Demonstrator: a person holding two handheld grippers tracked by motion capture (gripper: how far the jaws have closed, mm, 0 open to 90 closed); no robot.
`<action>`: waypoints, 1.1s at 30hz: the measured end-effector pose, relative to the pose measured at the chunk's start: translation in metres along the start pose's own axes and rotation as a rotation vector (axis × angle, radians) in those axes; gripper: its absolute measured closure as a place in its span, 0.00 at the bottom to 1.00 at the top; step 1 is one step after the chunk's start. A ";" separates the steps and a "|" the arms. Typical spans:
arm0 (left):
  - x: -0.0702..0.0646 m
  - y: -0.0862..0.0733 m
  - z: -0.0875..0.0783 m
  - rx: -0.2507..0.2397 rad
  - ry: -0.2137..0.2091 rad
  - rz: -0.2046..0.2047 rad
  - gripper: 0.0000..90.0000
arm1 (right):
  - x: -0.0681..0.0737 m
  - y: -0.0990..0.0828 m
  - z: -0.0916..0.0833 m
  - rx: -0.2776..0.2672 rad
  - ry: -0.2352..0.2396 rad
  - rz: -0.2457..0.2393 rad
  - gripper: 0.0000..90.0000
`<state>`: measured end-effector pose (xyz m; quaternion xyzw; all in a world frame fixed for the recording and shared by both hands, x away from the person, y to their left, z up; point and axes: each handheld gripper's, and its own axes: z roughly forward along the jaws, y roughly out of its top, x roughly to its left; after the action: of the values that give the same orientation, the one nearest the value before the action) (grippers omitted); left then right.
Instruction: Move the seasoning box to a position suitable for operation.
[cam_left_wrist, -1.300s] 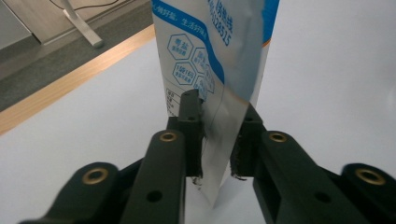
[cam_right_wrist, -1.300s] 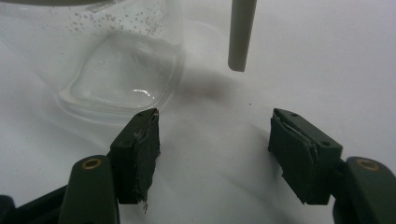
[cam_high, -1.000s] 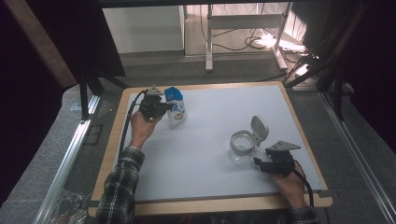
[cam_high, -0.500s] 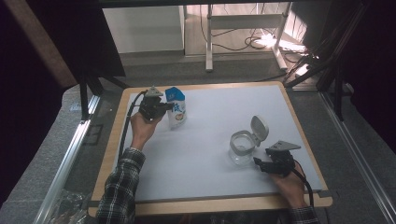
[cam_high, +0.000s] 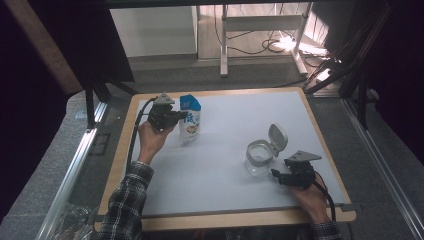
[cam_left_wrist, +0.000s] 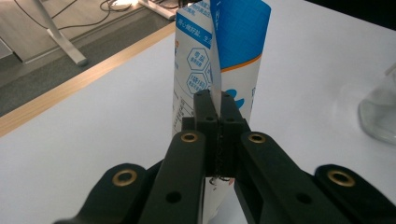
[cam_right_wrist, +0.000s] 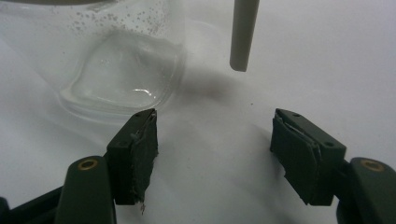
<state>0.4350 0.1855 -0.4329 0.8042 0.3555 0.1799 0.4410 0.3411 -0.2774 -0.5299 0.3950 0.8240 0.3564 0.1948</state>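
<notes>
A blue-and-white stand-up pouch stands upright near the far left corner of the white table. Its top part is solid blue, the lower part white with printed blue hexagon badges and rows of small text, and an orange band curves across the boundary between the two colours. In the left gripper view the pouch rises straight ahead, its flat side seam running down into the fingers. The left gripper has its fingers pressed together on that seam, pinching the pouch at roughly mid height.

Toward the right of the table stands a clear glass jar with a pale flip lid swung open and tilted up behind its mouth. Small droplets or specks dot the inside of the glass in the right gripper view. The right gripper lies low on the table just beside the jar, its fingers spread apart with only bare table between them, one finger close to the jar's base.
</notes>
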 end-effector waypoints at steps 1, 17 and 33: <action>-0.002 0.000 -0.002 -0.003 -0.002 -0.003 1.00 | 0.000 0.000 0.000 0.000 0.000 0.000 0.36; -0.038 0.002 -0.021 -0.011 -0.072 0.019 1.00 | 0.005 0.000 -0.008 0.008 -0.013 -0.024 0.31; -0.065 0.000 -0.029 -0.007 -0.112 0.042 1.00 | 0.022 -0.006 -0.020 -0.010 0.043 -0.047 0.31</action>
<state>0.3734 0.1545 -0.4155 0.8187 0.3129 0.1450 0.4591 0.3124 -0.2718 -0.5217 0.3668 0.8354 0.3640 0.1872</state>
